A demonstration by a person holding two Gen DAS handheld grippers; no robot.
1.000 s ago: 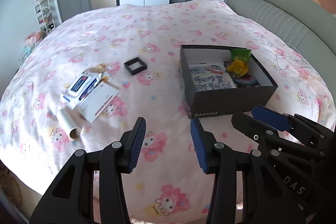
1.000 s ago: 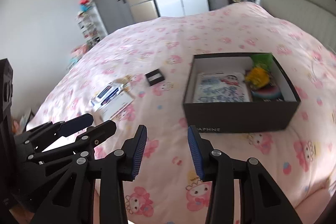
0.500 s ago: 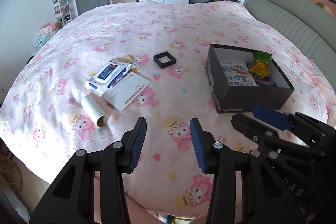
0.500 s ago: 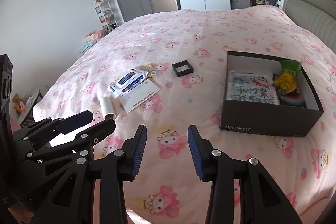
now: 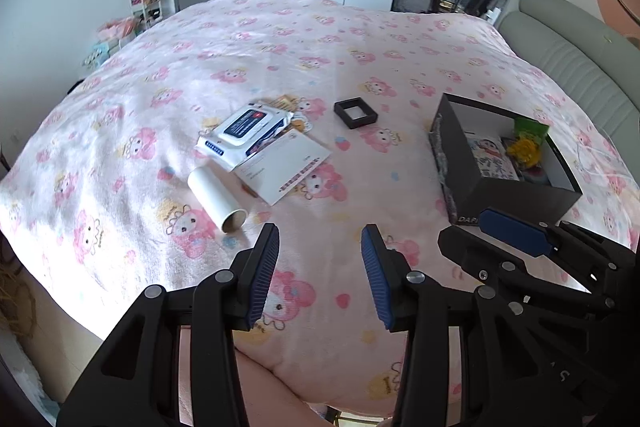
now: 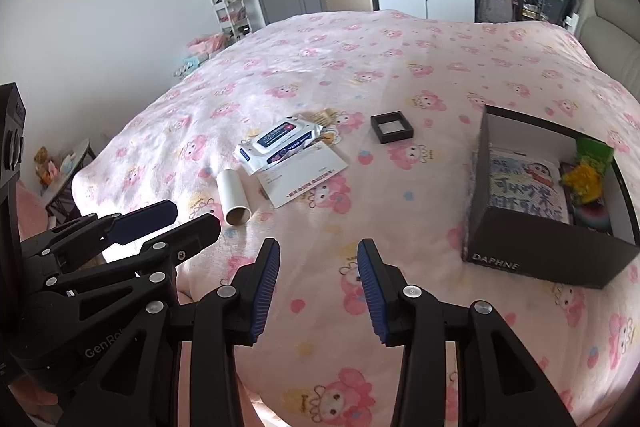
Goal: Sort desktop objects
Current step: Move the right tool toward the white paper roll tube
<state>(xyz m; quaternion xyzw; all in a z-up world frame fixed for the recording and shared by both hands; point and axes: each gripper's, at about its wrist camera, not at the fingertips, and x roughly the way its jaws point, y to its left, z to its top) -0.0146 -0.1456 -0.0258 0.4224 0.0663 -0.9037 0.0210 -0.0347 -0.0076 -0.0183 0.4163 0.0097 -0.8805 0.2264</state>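
**Both grippers empty above the near edge of the bed**

Plainly, the left gripper [image 5: 320, 275] and the right gripper [image 6: 318, 281] hang side by side over the pink blanket [image 5: 304, 67], each with its blue pads parted by a moderate gap and nothing between them. Every loose item lies farther off than the fingertips, none touching them. Nearest is the white roll [image 5: 218, 197], lying on its side just beyond and left of the left gripper's fingers. Past it a white envelope [image 5: 286, 165] lies flat, with the wipes pack [image 5: 246, 129] overlapping its far left corner. A small black square frame [image 5: 355, 113] sits apart, farther out and to the right. The black box [image 5: 508, 193] stands at the right, well apart from the loose items, with a cartoon-printed booklet [image 6: 524, 189], a yellow toy [image 6: 582, 181] and a green packet [image 6: 594, 151] inside.

From the right wrist view the box's lettered front and more of its contents show, and the left gripper appears at the lower left. From the left wrist view the right gripper crosses in front of the box's near corner, and the grey headboard [image 5: 576, 63] is seen at greater length.
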